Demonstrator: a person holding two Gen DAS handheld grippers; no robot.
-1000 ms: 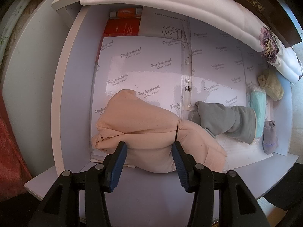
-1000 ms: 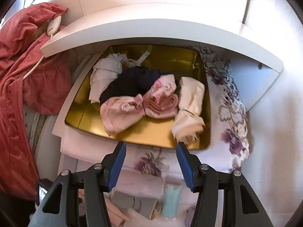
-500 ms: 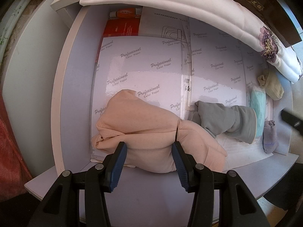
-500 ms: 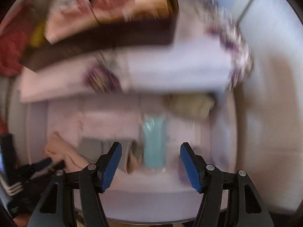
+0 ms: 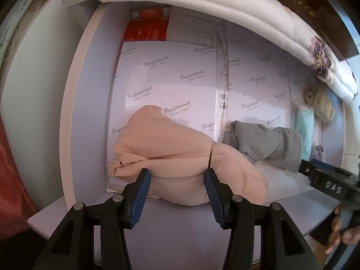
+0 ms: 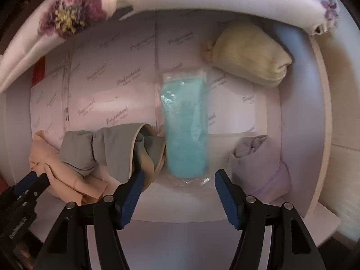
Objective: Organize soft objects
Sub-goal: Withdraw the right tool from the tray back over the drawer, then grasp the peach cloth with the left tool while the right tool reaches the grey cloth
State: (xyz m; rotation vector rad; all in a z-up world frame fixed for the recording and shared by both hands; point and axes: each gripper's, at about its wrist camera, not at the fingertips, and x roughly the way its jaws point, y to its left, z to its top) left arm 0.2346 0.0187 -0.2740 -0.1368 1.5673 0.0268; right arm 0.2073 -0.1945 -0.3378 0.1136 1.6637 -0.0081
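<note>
Right gripper [image 6: 177, 177] lowered, unclenched over teal packet [image 6: 184, 126], left gripper [image 5: 177, 175] grasping peach garment [image 5: 180, 153]

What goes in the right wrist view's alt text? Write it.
Right gripper, jaws open, hangs over a bagged teal cloth on a shelf; grey garment and peach garment at left, yellow roll and lilac roll at right.

Glossy printed paper sheets [image 5: 171, 85]; matt peach cloth bundle [image 5: 180, 157]; clear shiny plastic around turquoise towel [image 6: 184, 126]; ribbed blue fingers [image 5: 139, 193].
</note>
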